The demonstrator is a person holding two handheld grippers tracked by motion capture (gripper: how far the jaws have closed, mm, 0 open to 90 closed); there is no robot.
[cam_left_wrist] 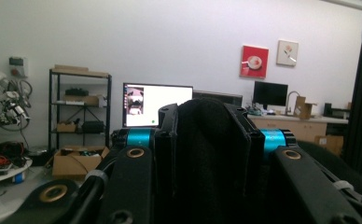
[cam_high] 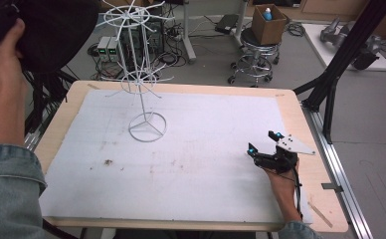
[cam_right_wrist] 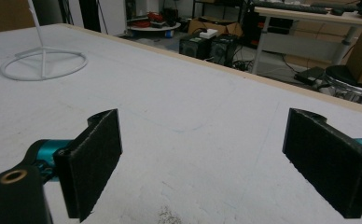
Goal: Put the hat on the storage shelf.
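Note:
A white wire display stand (cam_high: 141, 89) with hooked arms rises from a ring base (cam_right_wrist: 44, 61) on the far left part of the white mat (cam_high: 191, 154). My right gripper (cam_high: 263, 141) rests low over the mat's right side, held by a hand; in the right gripper view its jaws (cam_right_wrist: 205, 128) stand wide apart with only bare mat between them. The person's left hand (cam_high: 2, 59) is raised at the top left corner, well off the table. In the left gripper view my left gripper (cam_left_wrist: 201, 109) points level into the room, its black pads pressed together with nothing between them.
The wooden table's edge (cam_high: 300, 119) borders the mat. A black frame leg (cam_high: 330, 84) stands just off the right side. Behind the table are a stool with a cardboard box (cam_high: 268, 22) and floor equipment (cam_high: 109, 47). A lit monitor (cam_left_wrist: 158, 105) and shelves (cam_left_wrist: 79, 112) are far off.

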